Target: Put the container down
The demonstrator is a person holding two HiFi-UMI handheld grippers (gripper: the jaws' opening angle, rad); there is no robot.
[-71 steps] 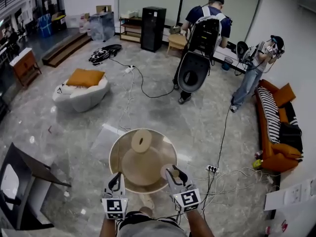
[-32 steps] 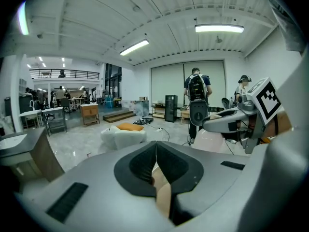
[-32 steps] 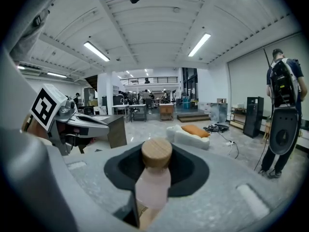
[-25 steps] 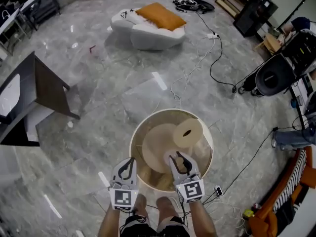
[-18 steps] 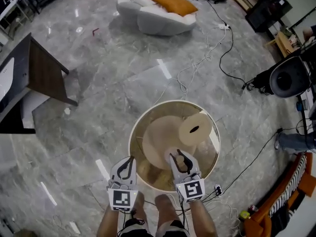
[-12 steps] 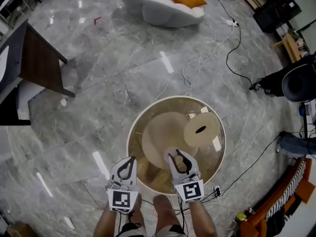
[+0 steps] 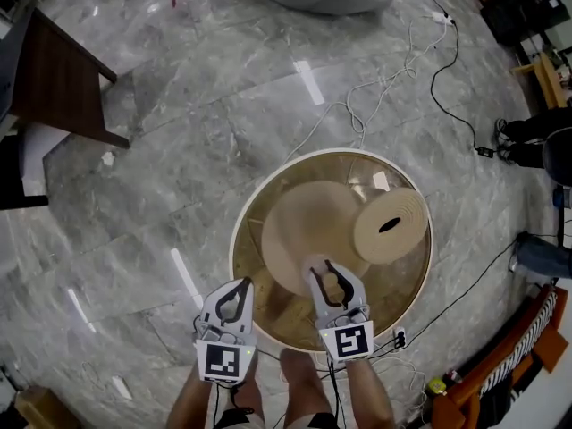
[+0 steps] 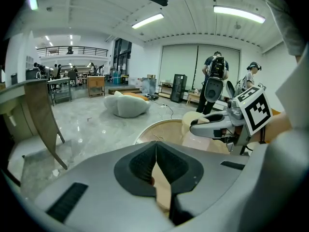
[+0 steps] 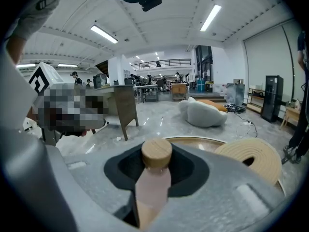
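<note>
The container is a small pink bottle with a round wooden lid (image 9: 156, 153). My right gripper (image 9: 155, 170) is shut on its body, holding it upright. In the head view the right gripper (image 7: 329, 275) holds the bottle (image 7: 328, 286) over the near part of a round wooden table (image 7: 239, 239). My left gripper (image 7: 238, 290) hangs at the table's near left edge, and in the left gripper view its jaws (image 8: 155, 146) meet with nothing between them. The bottle's lower part is hidden by the right gripper's jaws.
A wide beige dome (image 7: 308, 226) sits on the table and a thick beige ring-shaped roll (image 7: 391, 226) (image 9: 251, 158) lies at its right. A dark wooden desk (image 7: 54, 79) stands far left. Cables (image 7: 375, 96), a power strip (image 7: 399, 336) and an orange sofa (image 7: 505, 378) lie to the right.
The view has swung down and forward: the white beanbag has slid to the top edge and the round table looks larger. Both grippers keep their places, the bottle still gripped.
</note>
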